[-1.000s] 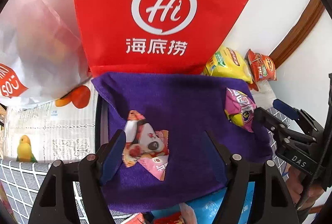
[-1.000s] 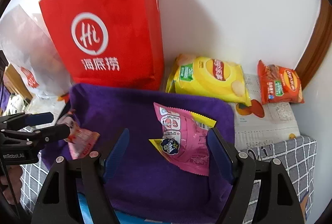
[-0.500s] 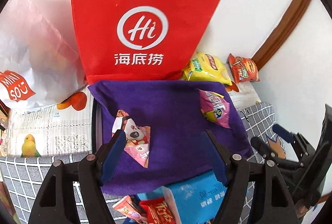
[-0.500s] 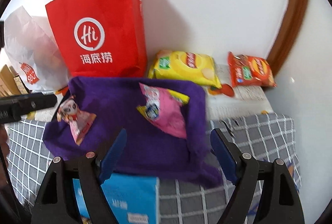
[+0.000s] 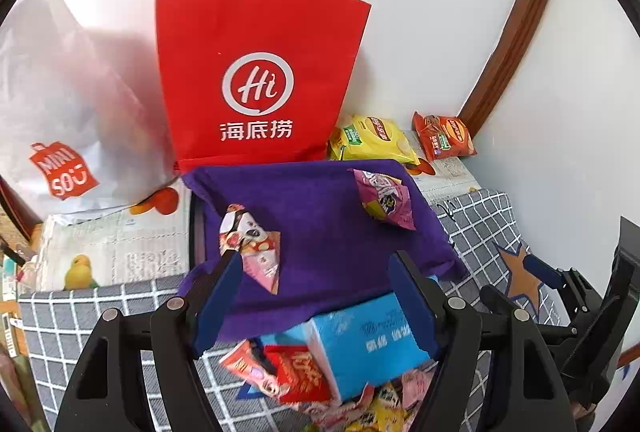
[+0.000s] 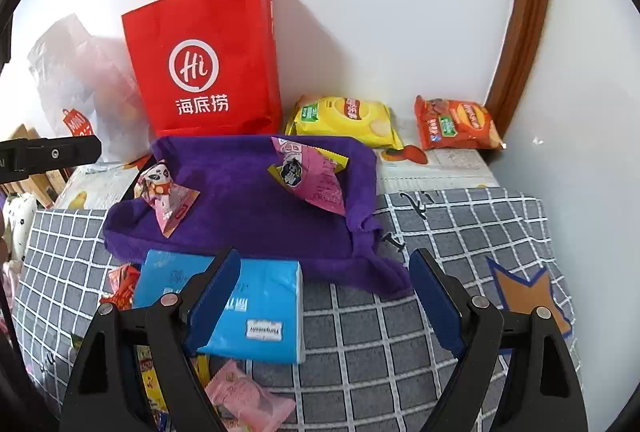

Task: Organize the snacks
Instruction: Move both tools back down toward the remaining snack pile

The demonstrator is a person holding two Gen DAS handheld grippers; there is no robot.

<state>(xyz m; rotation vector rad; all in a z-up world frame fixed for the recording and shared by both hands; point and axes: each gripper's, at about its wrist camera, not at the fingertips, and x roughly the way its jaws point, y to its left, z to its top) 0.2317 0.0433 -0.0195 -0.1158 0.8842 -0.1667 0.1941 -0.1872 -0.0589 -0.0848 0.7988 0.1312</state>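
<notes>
Left gripper first: from its camera I see both blue pads spread with nothing clamped between them, pitched down over the blue box, which only lies behind them at 6 o'clock. On the purple cloth sit two snacks: the panda packet at 9 o'clock, just above my left pad, and the pink packet at 2 o'clock. A loose pile of small wrappers lies below the box at 6 o'clock. The red bag stands at 12 o'clock behind the cloth, with the yellow chips and orange chips beyond at 2 o'clock. The right gripper shows at 4 o'clock, empty. I judge both tools are between picks, with two packets laid out and the pile not yet sorted. Switching to the right view, the right gripper is opening wider, with only checked tablecloth showing in the gap; it tilts down, its left pad over the blue box. The pink packet rests at 12 o'clock on the cloth, the panda packet at 10 o'clock, and a pink wrapper at 7 o'clock. The next move, I think, calls for dropping toward the pile, straddling a single wrapper and closing without catching its neighbours.
</notes>
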